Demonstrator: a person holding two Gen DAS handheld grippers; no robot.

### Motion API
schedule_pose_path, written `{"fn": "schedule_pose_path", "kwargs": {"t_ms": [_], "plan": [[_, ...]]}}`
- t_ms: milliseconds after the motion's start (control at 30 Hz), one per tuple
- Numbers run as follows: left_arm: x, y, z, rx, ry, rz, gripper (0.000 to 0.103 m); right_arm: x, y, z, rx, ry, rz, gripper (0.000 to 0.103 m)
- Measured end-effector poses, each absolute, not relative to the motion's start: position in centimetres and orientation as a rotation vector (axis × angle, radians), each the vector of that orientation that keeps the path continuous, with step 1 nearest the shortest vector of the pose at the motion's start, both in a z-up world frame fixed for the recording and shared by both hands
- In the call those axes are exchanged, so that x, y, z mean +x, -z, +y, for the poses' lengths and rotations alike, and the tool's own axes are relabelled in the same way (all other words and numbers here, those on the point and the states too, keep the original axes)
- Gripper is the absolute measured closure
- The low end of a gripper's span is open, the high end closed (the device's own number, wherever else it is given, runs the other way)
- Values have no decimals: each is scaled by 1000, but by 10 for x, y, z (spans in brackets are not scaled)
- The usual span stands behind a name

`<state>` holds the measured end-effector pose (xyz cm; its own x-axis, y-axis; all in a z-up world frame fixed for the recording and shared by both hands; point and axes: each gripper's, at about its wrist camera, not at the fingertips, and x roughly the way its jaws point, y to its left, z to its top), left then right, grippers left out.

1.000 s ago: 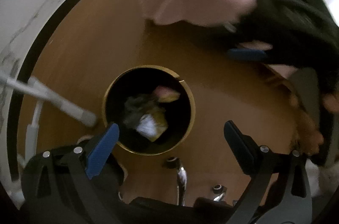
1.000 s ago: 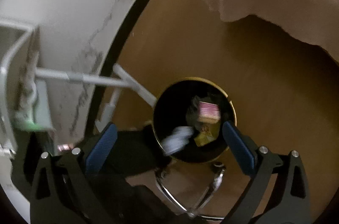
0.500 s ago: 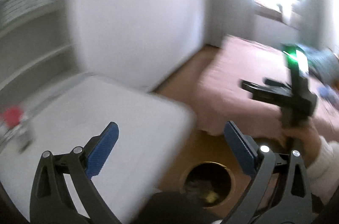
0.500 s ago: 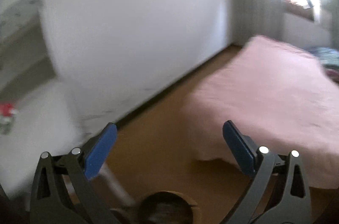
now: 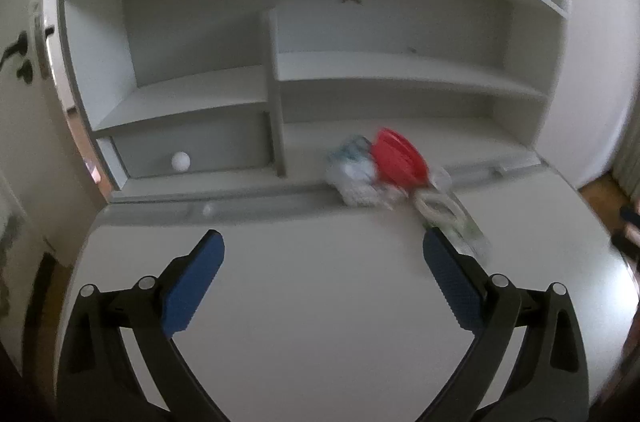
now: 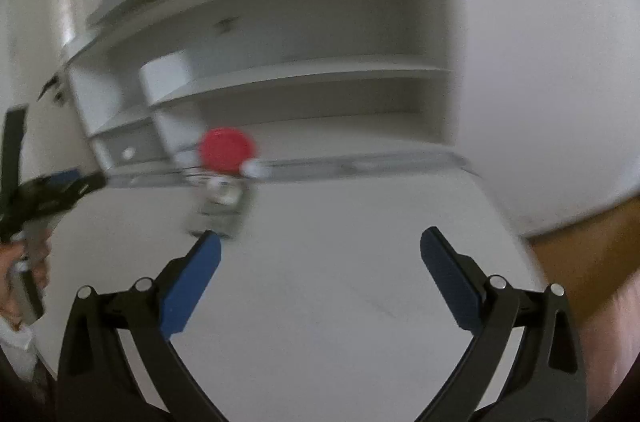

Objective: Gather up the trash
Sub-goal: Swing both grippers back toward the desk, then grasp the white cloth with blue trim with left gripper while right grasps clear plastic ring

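Left wrist view | left gripper (image 5: 323, 250) and right gripper (image 6: 320, 248) wide apart, empty | blurred trash pile (image 5: 384, 168) on desk (image 5: 320, 302), axis unclear

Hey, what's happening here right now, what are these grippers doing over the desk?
A person holds two grippers over a white desk, collecting trash. The left gripper and the right gripper are both open and hold nothing. A small pile waits at the back of the desk: a red lid, crumpled white wrapping and a clear wrapper. Nothing is grasped yet.
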<state>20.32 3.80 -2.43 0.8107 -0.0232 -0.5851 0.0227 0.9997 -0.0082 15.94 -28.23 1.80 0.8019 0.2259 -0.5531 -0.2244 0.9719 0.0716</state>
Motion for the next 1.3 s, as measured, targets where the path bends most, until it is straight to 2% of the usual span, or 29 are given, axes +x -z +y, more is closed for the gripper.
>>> {"fn": "schedule_pose_path", "kwargs": {"t_ms": [100,167,200,233,300,733,767,800,833,867,933,1133,1300], "plan": [[251,34,30,43,44,682,6,208,-10,-226,-54,-358,661,7],[276,42,31,17,49,715,6,240,-1,-191,-103,-405,703,13],[292,47,32,-4,64,740,6,253,4,-177,-127,-406,717,21],[306,51,30,-18,73,753,6,264,7,-167,-148,-407,733,35],[328,61,22,-13,79,784,6,279,17,-157,-180,-400,759,46],[371,76,21,-1,95,760,7,304,47,-125,-291,-464,820,49],[373,77,22,-2,98,763,17,304,47,-123,-298,-464,821,52],[375,79,23,-8,107,768,30,304,47,-124,-295,-462,820,65],[378,82,24,-20,130,786,65,303,46,-126,-286,-464,819,64],[378,83,25,-35,140,792,74,302,46,-129,-270,-474,822,65],[374,79,29,-59,132,763,80,298,45,-134,-244,-496,823,66],[352,62,29,-30,97,646,80,294,28,-159,-151,-457,745,66],[344,71,16,18,112,667,80,308,33,-181,-86,-420,767,66]]}}
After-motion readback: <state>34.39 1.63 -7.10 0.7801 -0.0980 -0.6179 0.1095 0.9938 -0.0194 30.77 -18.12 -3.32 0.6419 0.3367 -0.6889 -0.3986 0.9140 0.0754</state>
